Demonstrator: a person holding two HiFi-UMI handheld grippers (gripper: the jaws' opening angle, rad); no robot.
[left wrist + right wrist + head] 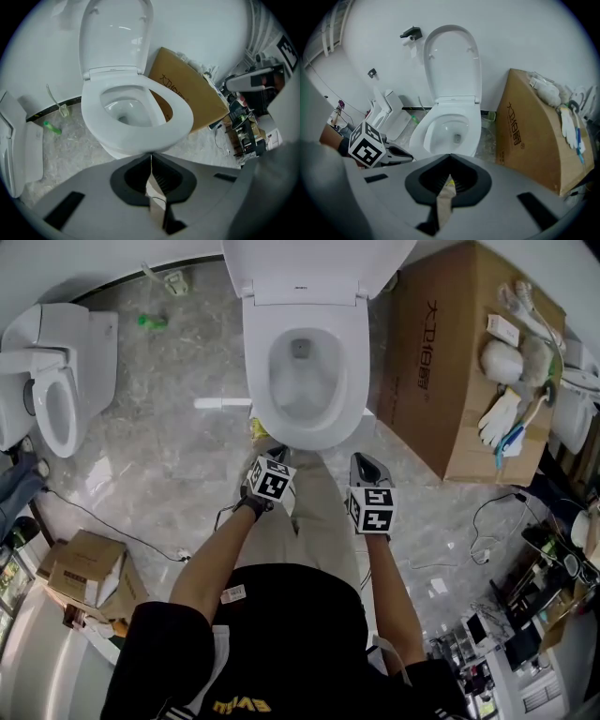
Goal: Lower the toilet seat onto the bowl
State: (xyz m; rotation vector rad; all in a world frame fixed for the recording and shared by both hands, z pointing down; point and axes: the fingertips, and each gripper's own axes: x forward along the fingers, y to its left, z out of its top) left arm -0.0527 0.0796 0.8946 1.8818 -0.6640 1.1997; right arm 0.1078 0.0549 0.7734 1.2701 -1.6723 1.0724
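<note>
The white toilet (305, 381) stands straight ahead. Its seat (265, 399) lies flat on the bowl rim and the lid (314, 263) stands upright against the wall. In the left gripper view the seat (183, 117) sits just beyond my left gripper (151, 154), whose jaws are shut and hold nothing. In the head view my left gripper (277, 455) hangs just in front of the bowl's front edge. My right gripper (362, 461) is beside it to the right, clear of the bowl, also shut and holding nothing (450, 156).
A large cardboard box (459, 362) with gloves and brushes on top stands right of the toilet. A second toilet (56, 381) is at the left. A green object (152, 322), a white bar (222, 403), small boxes (89, 568) and cables (487, 521) lie on the marble floor.
</note>
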